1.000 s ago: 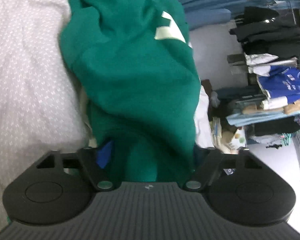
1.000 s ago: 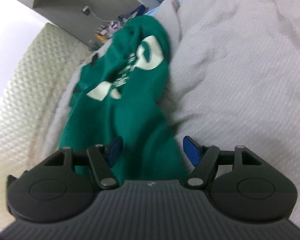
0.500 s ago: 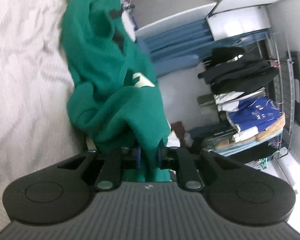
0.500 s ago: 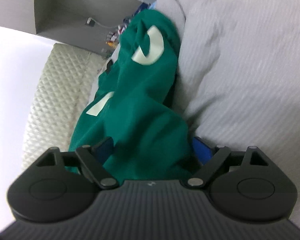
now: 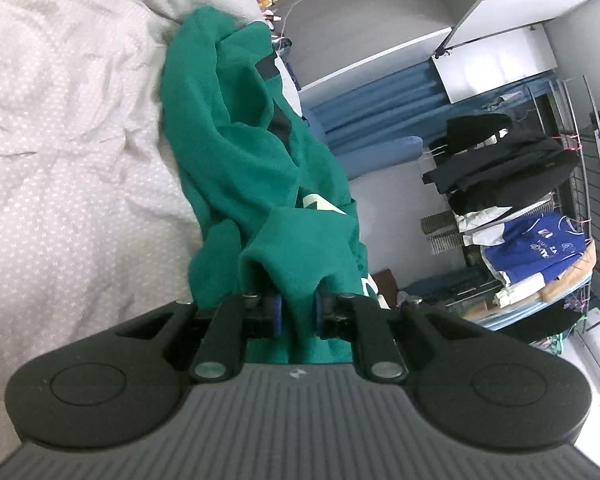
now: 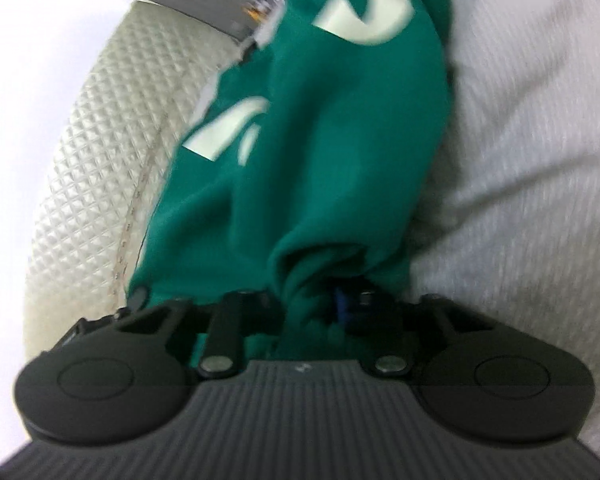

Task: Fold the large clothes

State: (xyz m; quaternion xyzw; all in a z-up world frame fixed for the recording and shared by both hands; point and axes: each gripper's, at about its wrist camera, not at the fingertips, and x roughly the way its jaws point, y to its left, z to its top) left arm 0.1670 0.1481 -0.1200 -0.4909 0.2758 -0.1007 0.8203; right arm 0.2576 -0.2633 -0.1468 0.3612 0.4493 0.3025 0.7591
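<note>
Left gripper: matte black body, dark grey ribbed plate across 6 o'clock with a small pale logo mark at its top centre. Two rounded black lobes at 8 and 4 o'clock, each with a shallow circular recess. Two black linkage bars angle inward toward 12 o'clock, each ending in a silver pivot screw; smaller screws sit at the bars' far ends. Triangular cut-out in the 8 o'clock lobe. Blue pads on the inner faces of the fingers.

Right gripper: same build, blurred. Black lobes, grey ribbed plate, silver pivot screws, one blue pad visible at 1 o'clock of the plate.
</note>
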